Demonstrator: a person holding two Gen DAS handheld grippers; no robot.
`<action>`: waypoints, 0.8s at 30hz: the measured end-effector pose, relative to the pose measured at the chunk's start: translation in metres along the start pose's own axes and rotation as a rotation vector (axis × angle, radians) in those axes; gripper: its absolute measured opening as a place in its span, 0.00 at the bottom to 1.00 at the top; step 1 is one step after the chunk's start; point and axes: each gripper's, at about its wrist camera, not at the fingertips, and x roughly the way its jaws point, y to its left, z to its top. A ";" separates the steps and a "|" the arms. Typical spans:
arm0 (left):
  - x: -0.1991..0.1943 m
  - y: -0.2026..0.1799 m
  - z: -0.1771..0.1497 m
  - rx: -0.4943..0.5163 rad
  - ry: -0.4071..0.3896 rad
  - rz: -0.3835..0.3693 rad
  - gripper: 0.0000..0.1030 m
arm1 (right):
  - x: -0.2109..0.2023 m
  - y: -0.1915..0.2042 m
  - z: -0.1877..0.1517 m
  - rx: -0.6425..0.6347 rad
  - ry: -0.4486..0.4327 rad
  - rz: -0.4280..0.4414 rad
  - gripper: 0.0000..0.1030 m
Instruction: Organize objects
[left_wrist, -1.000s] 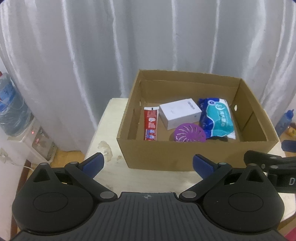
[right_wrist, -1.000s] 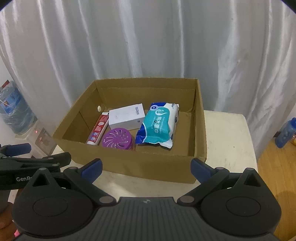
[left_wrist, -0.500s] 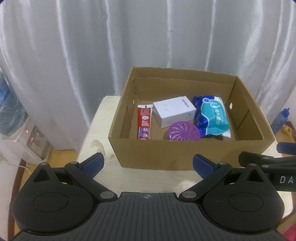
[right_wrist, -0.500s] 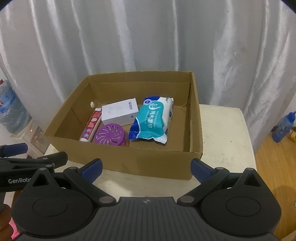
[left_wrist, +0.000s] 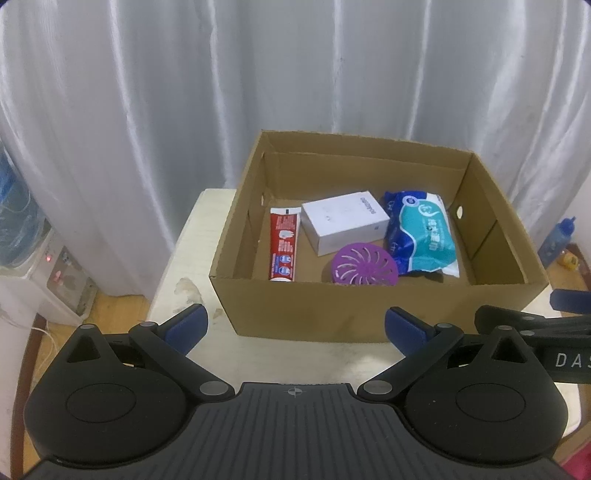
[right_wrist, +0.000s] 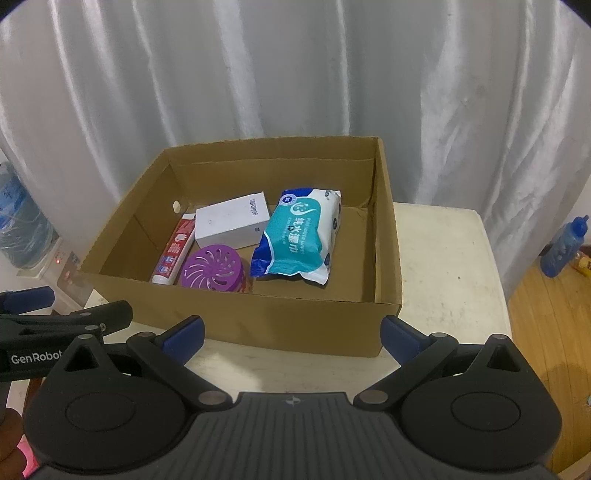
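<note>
Brown cardboard made up the open box (left_wrist: 373, 306) that sat on the pale counter (left_wrist: 184, 266). Inside it lay four things, all toward the left half. A red toothpaste tube (left_wrist: 283, 244) lay flat along the left wall. Just beside it stood a white carton (left_wrist: 343, 221), and a round purple freshener (left_wrist: 366, 264) with swirl slots sat in front of the carton, near the front wall. To the right of those two, a blue and teal pack of wet wipes (left_wrist: 421, 234) lay flat, touching the carton's side. The right part of the box floor was bare cardboard.

In the right wrist view, the same box (right_wrist: 295, 325) showed the tube (right_wrist: 175, 251), the carton (right_wrist: 232, 219), the freshener (right_wrist: 214, 269) and the wipes (right_wrist: 299, 236) in the same order.

The left tongs (left_wrist: 293, 325) hung in front of the box, over the counter. Their blue tips were spread wide apart and held nothing. The right tongs (right_wrist: 290, 332) hung the same way at the front wall of the box, spread wide and holding nothing. Each pair of tongs showed at the edge of the other's view.

Behind the counter hung a white curtain (left_wrist: 295, 92). A water dispenser (left_wrist: 22, 258) with a blue jug stood on the left. A blue bottle (right_wrist: 563, 247) stood on the wooden floor (right_wrist: 546, 332) at the right.
</note>
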 end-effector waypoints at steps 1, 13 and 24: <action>0.000 0.000 0.000 0.000 0.000 0.000 1.00 | 0.000 -0.001 0.000 0.001 0.000 0.001 1.00; -0.001 -0.002 0.001 -0.007 -0.003 -0.002 1.00 | -0.001 -0.001 0.000 0.008 0.003 0.001 1.00; -0.003 -0.002 0.001 -0.008 -0.008 0.002 1.00 | -0.003 -0.001 0.001 0.011 0.002 0.002 1.00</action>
